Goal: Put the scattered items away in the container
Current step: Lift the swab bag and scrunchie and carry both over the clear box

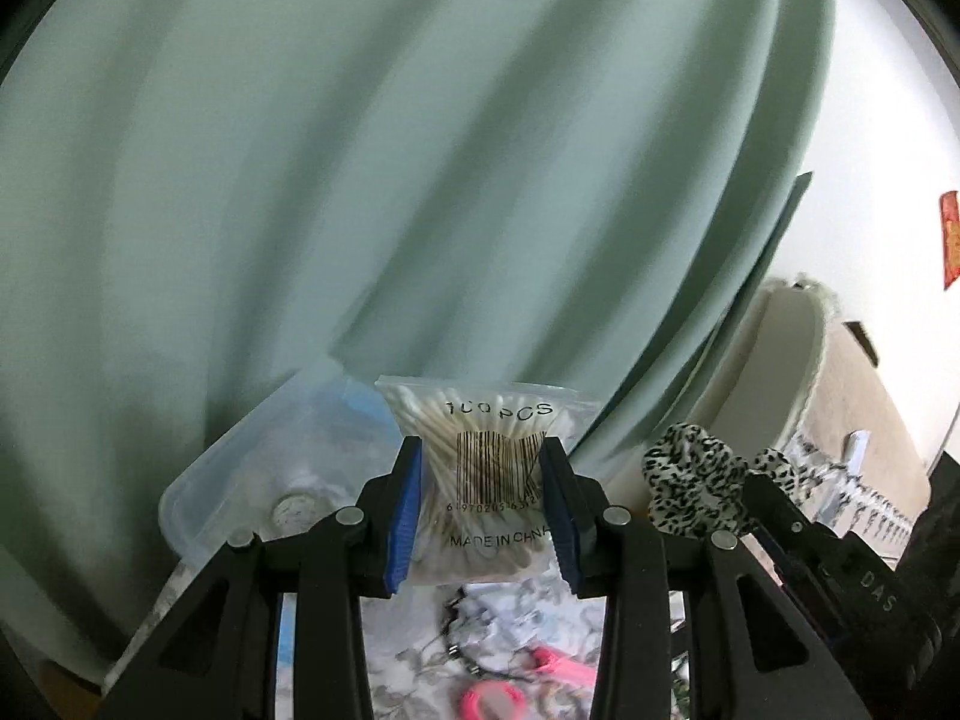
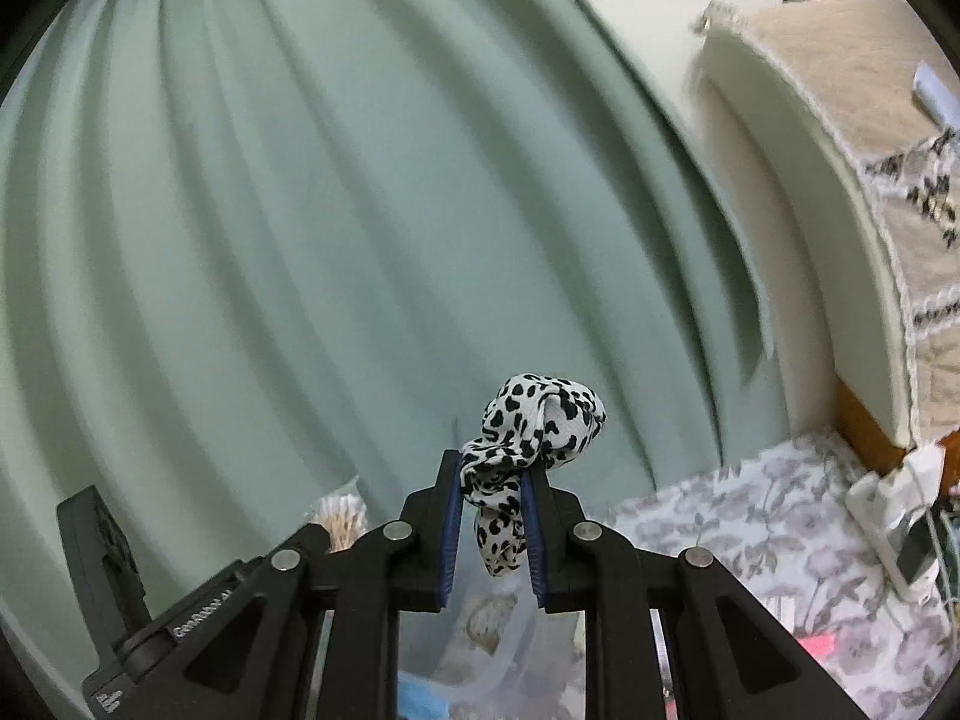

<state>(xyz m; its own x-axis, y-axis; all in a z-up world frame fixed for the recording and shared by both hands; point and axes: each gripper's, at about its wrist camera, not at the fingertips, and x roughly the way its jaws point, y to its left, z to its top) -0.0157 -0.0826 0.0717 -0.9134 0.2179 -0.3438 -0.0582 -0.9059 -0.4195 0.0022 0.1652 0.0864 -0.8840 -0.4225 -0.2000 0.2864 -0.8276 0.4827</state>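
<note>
My left gripper is shut on a clear bag of cotton swabs printed with a barcode, held up in front of a green curtain. A clear plastic container sits below and to its left with some items inside. My right gripper is shut on a black-and-white spotted scrunchie, also lifted. In the left wrist view the scrunchie hangs just right of the swab bag. In the right wrist view the swab tips show at lower left, and the container lies blurred beneath the fingers.
A floral tablecloth covers the table. Pink scissors and a dark cord lie on it below the left gripper. A green curtain fills the background. A cream cushioned bed edge and a white charger stand at right.
</note>
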